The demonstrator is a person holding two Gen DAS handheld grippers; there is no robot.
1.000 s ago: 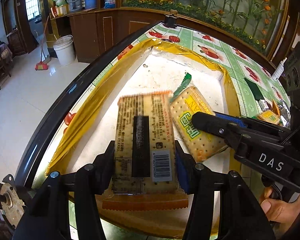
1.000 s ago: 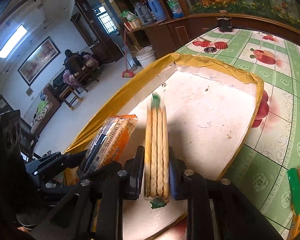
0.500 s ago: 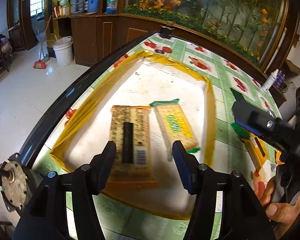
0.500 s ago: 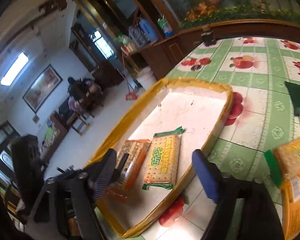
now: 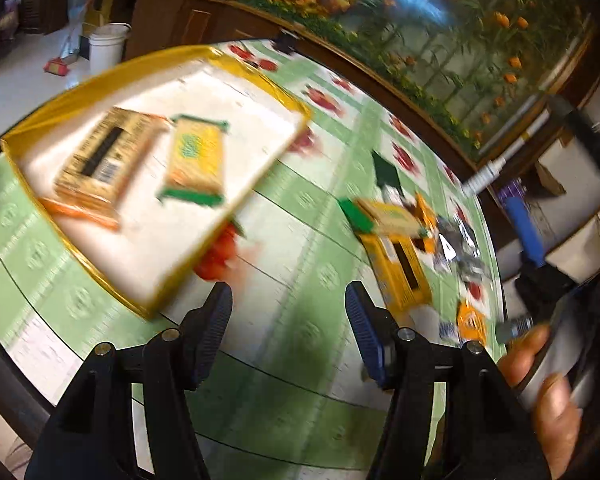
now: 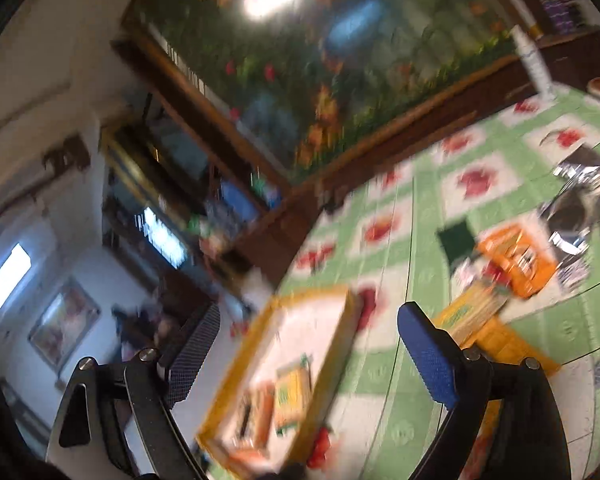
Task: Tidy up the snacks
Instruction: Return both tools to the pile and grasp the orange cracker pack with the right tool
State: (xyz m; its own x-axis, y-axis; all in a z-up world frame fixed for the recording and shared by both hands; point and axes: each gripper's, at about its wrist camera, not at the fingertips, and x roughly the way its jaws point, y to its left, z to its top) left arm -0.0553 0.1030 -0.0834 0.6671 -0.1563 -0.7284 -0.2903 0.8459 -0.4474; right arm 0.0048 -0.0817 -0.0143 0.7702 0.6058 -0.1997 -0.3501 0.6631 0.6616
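- Left wrist view: a green tablecloth (image 5: 300, 240) printed with red fruit, a flower mural behind. Your left gripper (image 5: 288, 332) is spread, nothing between its jaws, over bare cloth. The yellow-rimmed tray (image 5: 156, 308), upper left, holds two cracker packs (image 5: 196, 160). The loose snack pile (image 5: 396, 240) lies ahead and right, its long yellow pack (image 5: 400, 272) pointing roughly away from you. Your right hand (image 5: 548, 384) sits at the far right edge.
- Right wrist view: blurred room and mural. Your right gripper (image 6: 312, 348) is opening wide, empty. The tray (image 6: 228, 392) sits below between the fingers; the pile (image 6: 512, 264) lies to the right, seemingly nearer this hand.
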